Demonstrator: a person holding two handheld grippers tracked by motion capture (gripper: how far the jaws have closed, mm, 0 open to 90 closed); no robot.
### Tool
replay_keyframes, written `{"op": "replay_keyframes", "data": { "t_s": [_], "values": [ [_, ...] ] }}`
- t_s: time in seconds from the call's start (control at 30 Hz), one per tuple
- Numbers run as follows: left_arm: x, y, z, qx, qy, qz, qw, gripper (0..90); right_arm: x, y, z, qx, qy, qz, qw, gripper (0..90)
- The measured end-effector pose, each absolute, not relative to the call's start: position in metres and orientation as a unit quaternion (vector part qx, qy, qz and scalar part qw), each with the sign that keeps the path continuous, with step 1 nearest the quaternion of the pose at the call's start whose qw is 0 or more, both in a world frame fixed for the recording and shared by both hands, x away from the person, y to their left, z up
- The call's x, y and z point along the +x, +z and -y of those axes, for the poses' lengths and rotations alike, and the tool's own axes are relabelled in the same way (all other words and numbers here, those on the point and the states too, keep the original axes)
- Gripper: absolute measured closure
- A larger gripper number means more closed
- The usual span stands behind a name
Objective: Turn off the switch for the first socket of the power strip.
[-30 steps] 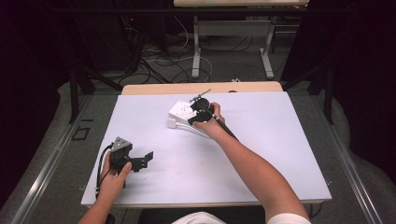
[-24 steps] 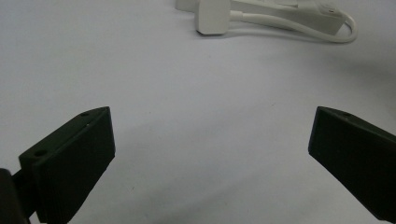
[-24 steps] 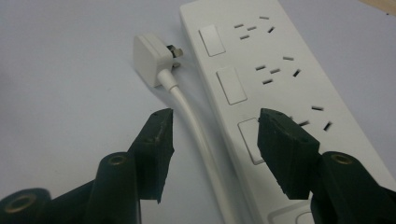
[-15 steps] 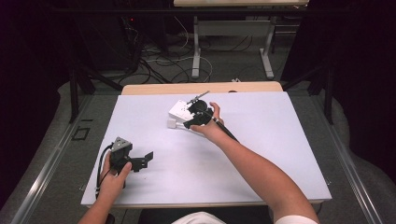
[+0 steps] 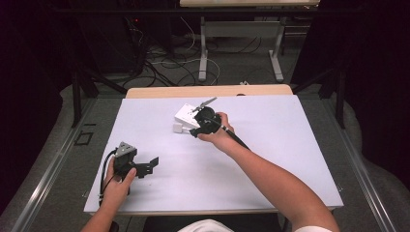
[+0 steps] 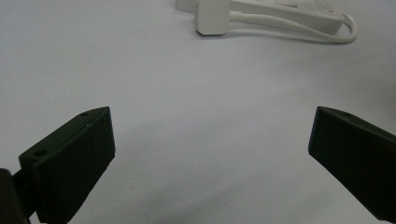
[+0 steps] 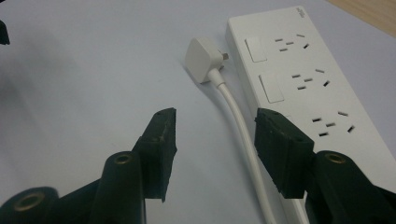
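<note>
A white power strip (image 7: 303, 74) lies flat on the white table, with its own white plug (image 7: 201, 59) and cord (image 7: 240, 126) resting loose beside it. My right gripper (image 7: 215, 140) hovers open over the cord, one jaw on each side of it and not touching. In the high view the right gripper (image 5: 205, 123) sits at the strip (image 5: 186, 114) near the table's far middle. My left gripper (image 5: 145, 166) rests open near the front left; its view shows the plug (image 6: 212, 16) and strip (image 6: 289, 9) farther off.
The white table top (image 5: 290, 145) stretches wide to the right of my arm. A wooden strip (image 5: 208, 91) borders its far edge. Beyond are desk legs and cables on the floor (image 5: 193, 63). Metal rails (image 5: 58, 159) run along both sides.
My right gripper has shifted slightly left and nearer along the power strip. The left gripper has stayed in place.
</note>
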State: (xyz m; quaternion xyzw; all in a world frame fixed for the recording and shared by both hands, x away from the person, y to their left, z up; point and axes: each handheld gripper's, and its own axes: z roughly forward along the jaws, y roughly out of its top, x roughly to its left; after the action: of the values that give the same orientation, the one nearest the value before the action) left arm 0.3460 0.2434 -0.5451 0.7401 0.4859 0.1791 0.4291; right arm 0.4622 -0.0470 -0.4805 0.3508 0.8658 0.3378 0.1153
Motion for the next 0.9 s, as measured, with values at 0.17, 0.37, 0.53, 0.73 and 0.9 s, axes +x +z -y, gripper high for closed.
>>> {"op": "replay_keyframes", "data": {
  "t_s": [0.17,0.37,0.53,0.73,0.9],
  "values": [
    [0.346,-0.545,-0.243,0.74,0.18,-0.485,0.429,0.5,0.459,-0.48,0.055,0.361,0.35,-0.856,0.118,46.2],
    [0.346,-0.546,-0.243,0.739,0.18,-0.487,0.429,0.5,0.456,-0.481,0.068,0.374,0.355,-0.848,0.124,36.5],
    [0.346,-0.545,-0.243,0.74,0.179,-0.487,0.429,0.6,0.451,-0.479,0.08,0.389,0.36,-0.839,0.122,28.5],
    [0.346,-0.546,-0.243,0.739,0.179,-0.488,0.428,0.6,0.445,-0.477,0.097,0.396,0.352,-0.837,0.135,17.6],
    [0.346,-0.546,-0.243,0.74,0.18,-0.487,0.427,0.6,0.441,-0.474,0.111,0.406,0.359,-0.828,0.144,14.1]
  ]
}}
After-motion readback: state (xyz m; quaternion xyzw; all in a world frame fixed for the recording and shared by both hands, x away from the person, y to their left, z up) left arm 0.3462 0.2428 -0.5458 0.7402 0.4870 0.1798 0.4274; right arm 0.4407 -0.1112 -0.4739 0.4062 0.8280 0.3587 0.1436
